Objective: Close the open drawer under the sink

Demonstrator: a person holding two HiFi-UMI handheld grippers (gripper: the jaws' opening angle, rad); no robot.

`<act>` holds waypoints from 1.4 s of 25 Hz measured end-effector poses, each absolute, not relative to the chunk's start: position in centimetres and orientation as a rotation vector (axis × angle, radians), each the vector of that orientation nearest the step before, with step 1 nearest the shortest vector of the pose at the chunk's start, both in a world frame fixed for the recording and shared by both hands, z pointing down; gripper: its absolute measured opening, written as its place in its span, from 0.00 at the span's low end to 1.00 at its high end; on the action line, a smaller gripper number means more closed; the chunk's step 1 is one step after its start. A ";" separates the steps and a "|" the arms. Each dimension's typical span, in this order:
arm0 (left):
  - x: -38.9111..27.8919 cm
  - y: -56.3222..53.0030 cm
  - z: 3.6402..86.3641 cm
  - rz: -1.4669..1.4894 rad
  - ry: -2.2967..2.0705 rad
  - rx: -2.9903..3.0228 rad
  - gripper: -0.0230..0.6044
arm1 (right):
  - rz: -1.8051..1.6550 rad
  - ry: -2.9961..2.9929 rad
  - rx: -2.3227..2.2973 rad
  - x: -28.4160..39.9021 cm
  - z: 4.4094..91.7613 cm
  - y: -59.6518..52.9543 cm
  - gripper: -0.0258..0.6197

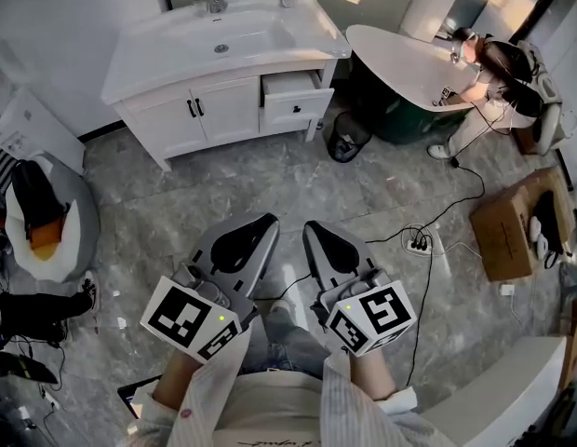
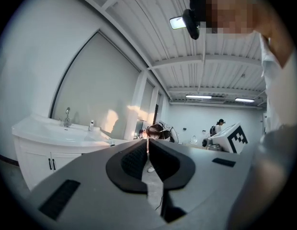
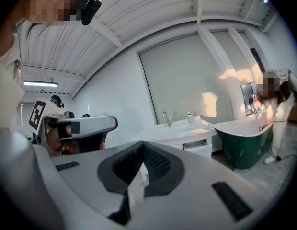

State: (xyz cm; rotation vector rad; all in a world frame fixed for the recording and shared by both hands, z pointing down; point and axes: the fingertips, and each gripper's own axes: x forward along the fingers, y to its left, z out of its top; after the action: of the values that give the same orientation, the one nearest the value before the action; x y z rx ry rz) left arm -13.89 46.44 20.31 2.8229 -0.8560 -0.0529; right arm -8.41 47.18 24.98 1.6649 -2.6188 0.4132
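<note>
Evidently | drawer (image 1: 294, 99) open, contents unclear | left gripper (image 1: 269, 221), right gripper (image 1: 310, 226) closed

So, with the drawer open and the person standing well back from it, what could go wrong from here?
The black bin stands on the floor close to the open drawer, so a foot could knock it on approach. The power strip lies on the floor to the right: a possible trip risk.
</note>
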 end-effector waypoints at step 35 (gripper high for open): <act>-12.9 21.5 20.8 -0.045 -0.690 2.870 0.08 | 0.492 -2.451 1.813 -6.6 28.1 23.8 0.05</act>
State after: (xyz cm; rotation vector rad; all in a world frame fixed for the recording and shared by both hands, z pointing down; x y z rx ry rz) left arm -12.91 21.47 20.82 2.8703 -0.6903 -0.0447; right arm -6.59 23.80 28.10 1.8130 -2.4508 0.4924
